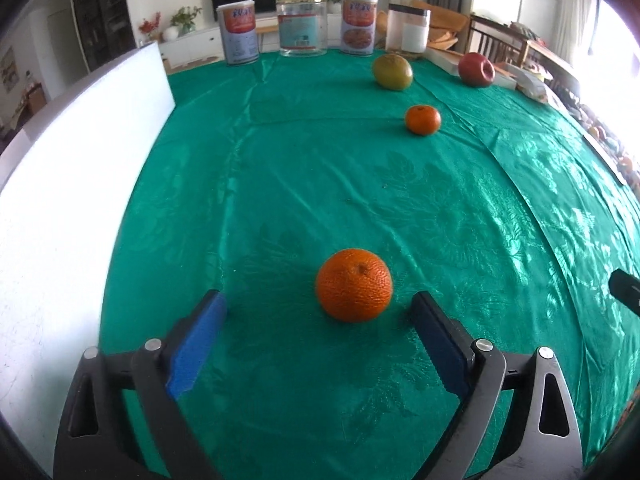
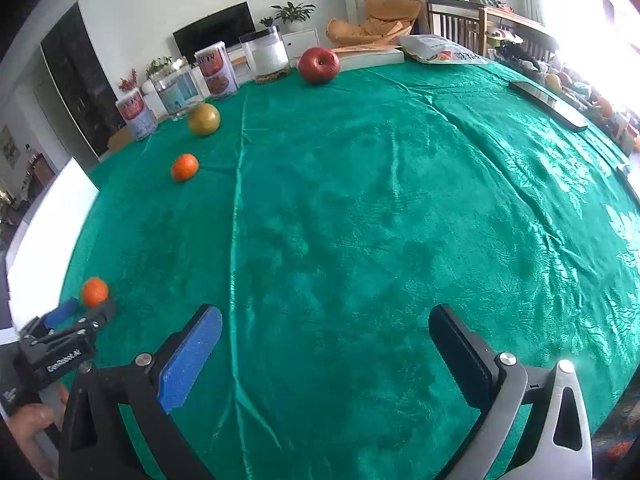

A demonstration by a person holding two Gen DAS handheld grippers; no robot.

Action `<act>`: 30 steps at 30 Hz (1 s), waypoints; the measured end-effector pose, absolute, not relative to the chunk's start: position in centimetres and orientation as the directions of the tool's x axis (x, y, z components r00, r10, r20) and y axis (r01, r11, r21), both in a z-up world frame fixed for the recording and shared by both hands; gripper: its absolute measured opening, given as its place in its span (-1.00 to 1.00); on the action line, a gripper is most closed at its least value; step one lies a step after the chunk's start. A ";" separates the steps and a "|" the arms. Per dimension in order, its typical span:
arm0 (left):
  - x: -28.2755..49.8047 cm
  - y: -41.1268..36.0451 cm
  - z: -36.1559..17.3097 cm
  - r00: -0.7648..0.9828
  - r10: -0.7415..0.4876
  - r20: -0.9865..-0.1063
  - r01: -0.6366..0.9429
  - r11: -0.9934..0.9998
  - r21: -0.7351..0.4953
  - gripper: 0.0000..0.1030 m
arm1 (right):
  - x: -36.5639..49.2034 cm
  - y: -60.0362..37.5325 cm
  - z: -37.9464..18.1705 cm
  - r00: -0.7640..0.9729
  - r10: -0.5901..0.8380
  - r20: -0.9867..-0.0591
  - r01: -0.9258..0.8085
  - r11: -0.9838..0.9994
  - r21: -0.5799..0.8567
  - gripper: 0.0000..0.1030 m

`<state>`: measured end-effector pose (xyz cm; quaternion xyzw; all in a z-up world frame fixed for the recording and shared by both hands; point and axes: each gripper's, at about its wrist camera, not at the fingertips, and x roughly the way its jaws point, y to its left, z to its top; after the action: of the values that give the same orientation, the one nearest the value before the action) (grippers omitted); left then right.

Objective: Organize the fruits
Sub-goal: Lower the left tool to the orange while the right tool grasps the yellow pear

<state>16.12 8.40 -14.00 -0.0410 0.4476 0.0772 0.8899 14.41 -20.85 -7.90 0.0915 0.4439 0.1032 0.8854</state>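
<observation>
A large orange (image 1: 353,285) lies on the green tablecloth just ahead of my open left gripper (image 1: 318,308), slightly right of centre between the fingers, untouched; it also shows in the right wrist view (image 2: 94,291). Farther off lie a small tangerine (image 1: 423,119) (image 2: 185,167), a yellow-green fruit (image 1: 392,71) (image 2: 204,119) and a red apple (image 1: 476,69) (image 2: 319,65). My right gripper (image 2: 326,328) is open and empty over bare cloth. The left gripper (image 2: 86,312) shows at the far left of the right wrist view.
A white foam board (image 1: 60,200) stands along the table's left side. Two cans (image 1: 237,32) (image 1: 359,26), a glass jar (image 1: 302,24) and a plastic container (image 1: 408,28) line the far edge. A book (image 2: 372,58), a bag and a dark flat device (image 2: 548,104) lie at the right.
</observation>
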 end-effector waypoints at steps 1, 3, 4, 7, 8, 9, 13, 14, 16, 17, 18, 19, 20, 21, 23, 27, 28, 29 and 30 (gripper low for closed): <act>16.2 8.4 -14.1 0.589 0.106 -0.801 -0.180 0.984 -0.002 0.92 | 14.9 -20.8 -7.5 0.573 0.302 -0.762 -0.128 0.951 0.281 0.99; 16.4 8.2 -14.2 0.584 0.104 -0.805 -0.169 0.986 0.004 0.99 | 16.6 -19.8 -6.1 0.562 0.344 -0.752 -0.201 0.939 0.280 0.99; 16.4 8.2 -14.3 0.584 0.101 -0.805 -0.167 0.986 0.003 0.99 | 17.9 -19.0 -5.2 0.559 0.354 -0.749 -0.237 0.935 0.265 0.99; 16.4 8.3 -14.3 0.584 0.097 -0.806 -0.166 0.986 -0.002 0.99 | 23.1 -16.1 -3.0 0.548 0.388 -0.741 -0.343 0.912 0.224 0.99; 16.4 8.3 -14.3 0.585 0.096 -0.806 -0.165 0.986 -0.003 0.99 | 25.2 -14.7 -2.8 0.536 0.392 -0.748 -0.377 0.904 0.203 0.99; 16.4 8.3 -14.3 0.585 0.096 -0.805 -0.166 0.986 -0.002 0.99 | 27.3 -13.3 -2.8 0.516 0.398 -0.759 -0.408 0.893 0.191 0.99; 16.5 8.4 -14.3 0.585 0.096 -0.806 -0.166 0.986 -0.004 0.99 | 35.1 -7.5 -4.6 0.426 0.424 -0.799 -0.480 0.855 0.198 0.99; 16.5 8.4 -14.3 0.585 0.096 -0.806 -0.166 0.986 -0.004 0.99 | 36.6 -6.2 -5.1 0.418 0.425 -0.803 -0.486 0.851 0.197 0.99; 16.4 8.4 -14.3 0.585 0.095 -0.805 -0.166 0.986 -0.004 0.99 | 39.3 -3.8 -6.1 0.410 0.419 -0.810 -0.483 0.853 0.197 0.99; 16.5 8.4 -14.3 0.585 0.095 -0.805 -0.166 0.986 -0.004 0.99 | 40.5 -2.8 -6.7 0.400 0.416 -0.817 -0.479 0.854 0.200 0.99; 16.5 8.4 -14.3 0.585 0.095 -0.805 -0.166 0.986 -0.004 0.99 | 41.5 -2.0 -7.2 0.397 0.402 -0.825 -0.472 0.860 0.192 0.98; 16.5 8.3 -14.3 0.585 0.095 -0.805 -0.166 0.986 -0.004 0.99 | 42.4 -1.3 -7.7 0.407 0.382 -0.830 -0.459 0.871 0.175 0.98; 16.5 8.3 -14.3 0.585 0.095 -0.805 -0.166 0.986 -0.004 0.99 | 43.2 -0.9 -8.2 0.415 0.367 -0.832 -0.442 0.881 0.168 0.97; 16.5 8.3 -14.3 0.585 0.095 -0.806 -0.166 0.986 -0.004 0.99 | 43.8 -0.8 -8.6 0.411 0.368 -0.834 -0.425 0.887 0.182 0.89; 16.5 8.3 -14.3 0.585 0.095 -0.806 -0.167 0.986 -0.004 0.99 | 44.3 -1.2 -9.0 0.424 0.383 -0.821 -0.398 0.893 0.211 0.28; 16.5 8.4 -14.3 0.585 0.095 -0.806 -0.166 0.986 -0.004 0.99 | 42.9 -3.6 -8.0 0.448 0.440 -0.779 -0.380 0.882 0.280 -0.02; 16.5 8.3 -14.3 0.585 0.095 -0.806 -0.166 0.986 -0.004 0.99 | 42.1 -4.5 -7.4 0.451 0.450 -0.771 -0.390 0.876 0.283 -0.02; 16.5 8.3 -14.3 0.585 0.095 -0.806 -0.166 0.986 -0.004 0.99 | 41.3 -5.5 -6.8 0.445 0.460 -0.768 -0.402 0.869 0.288 -0.02; 16.5 8.3 -14.3 0.585 0.095 -0.806 -0.166 0.986 -0.004 0.99 | 40.3 -6.6 -6.0 0.432 0.473 -0.768 -0.419 0.859 0.294 -0.02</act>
<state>16.47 8.34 -14.26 -0.0396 0.4497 0.0735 0.8893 40.28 -6.60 -6.05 0.0294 0.4634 0.2636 0.8455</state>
